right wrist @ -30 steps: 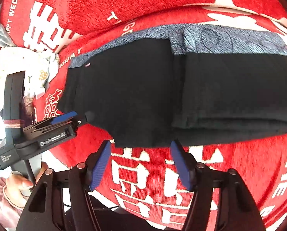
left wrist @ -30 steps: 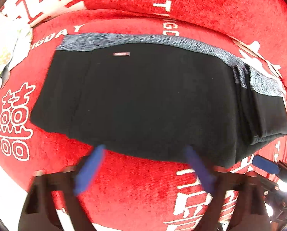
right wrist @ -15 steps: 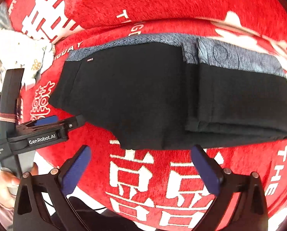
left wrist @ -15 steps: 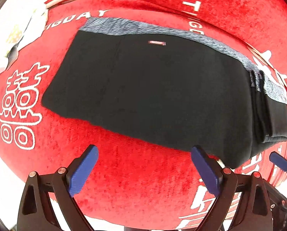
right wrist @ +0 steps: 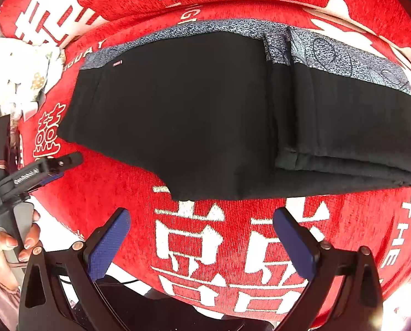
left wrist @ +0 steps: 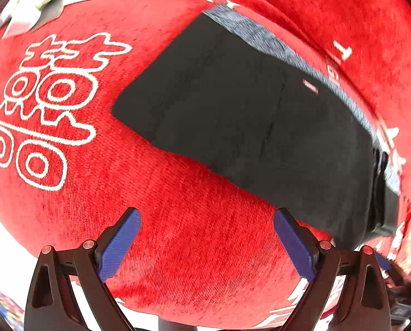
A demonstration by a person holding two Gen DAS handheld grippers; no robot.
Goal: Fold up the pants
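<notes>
Since a second ago the left gripper (left wrist: 206,244) has slid across toward the left end of the pants (right wrist: 205,110); in its own view the black cloth now sits up and to the right, with bare red cloth (left wrist: 191,220) under its fingers. Right gripper (right wrist: 201,244) has barely shifted; its jaws have just been opening and now stand at full spread, nothing between them, near the front hem but apart from it.

- Left gripper: fingers wide apart, empty, over bare red cloth just short of the pants' near edge.
- Pants: lying flat on the red printed cloth, grey patterned waistband (right wrist: 343,55) along the far edge. The right end is already doubled over into a thick stacked fold (right wrist: 351,138); the left part lies as a single flat layer with a small label (right wrist: 117,63) near the waistband.
- A hand (right wrist: 9,245) holds the left tool at the lower left of the right view.

Judgement: one fold looks set down and released. The left gripper seems to be heading for the free left end, probably to bring it over the stack. Risk: thin flat cloth may be hard to pinch cleanly.
</notes>
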